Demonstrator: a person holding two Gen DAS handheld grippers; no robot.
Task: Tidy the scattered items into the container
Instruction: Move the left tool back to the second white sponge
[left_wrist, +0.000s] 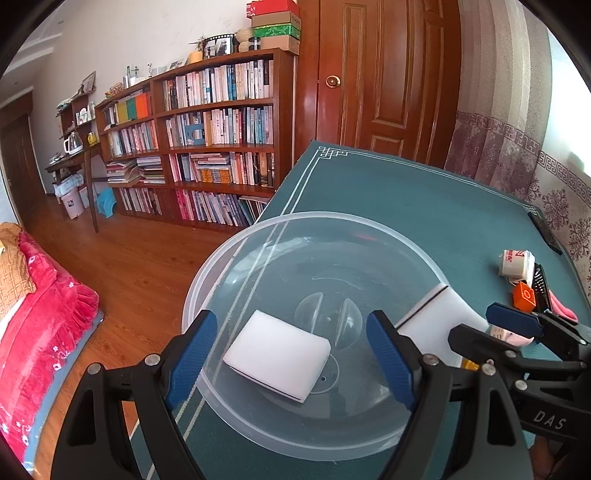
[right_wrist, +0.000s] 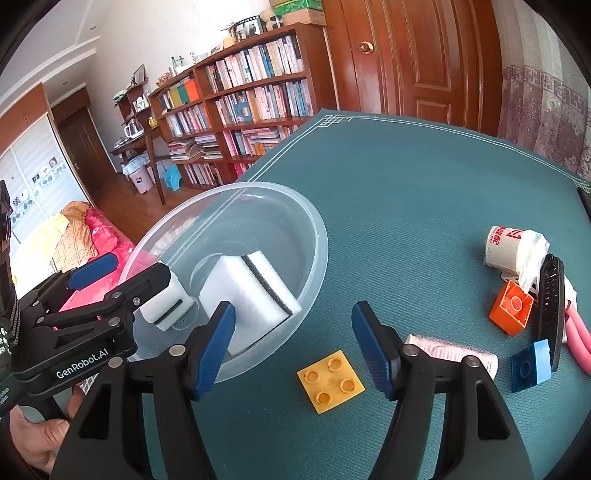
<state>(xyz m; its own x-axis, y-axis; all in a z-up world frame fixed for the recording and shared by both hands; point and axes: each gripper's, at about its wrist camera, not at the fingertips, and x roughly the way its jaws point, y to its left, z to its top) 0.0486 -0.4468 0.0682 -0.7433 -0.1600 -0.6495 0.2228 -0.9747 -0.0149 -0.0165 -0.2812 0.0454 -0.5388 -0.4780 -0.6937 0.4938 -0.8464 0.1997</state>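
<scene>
On the green mat (right_wrist: 424, 192), your clear bowl (right_wrist: 317, 236) already has two white sponges in it: one (left_wrist: 277, 354) between your left gripper (left_wrist: 291, 354) fingers, jaws spread wide, gripping nothing; the other (right_wrist: 251, 295) leans on the bowl wall. Your right gripper (right_wrist: 291, 347) is also released, empty, hovering over the yellow brick (right_wrist: 330, 380). Orange brick (right_wrist: 511, 310), blue brick (right_wrist: 530, 365), paper roll (right_wrist: 506, 245), black brush (right_wrist: 550, 295) are still outside, well right of the bowl.

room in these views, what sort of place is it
Likely a home living room or study: a full bookshelf, a wooden door, and a red-covered sofa or bed beside the table.
</scene>
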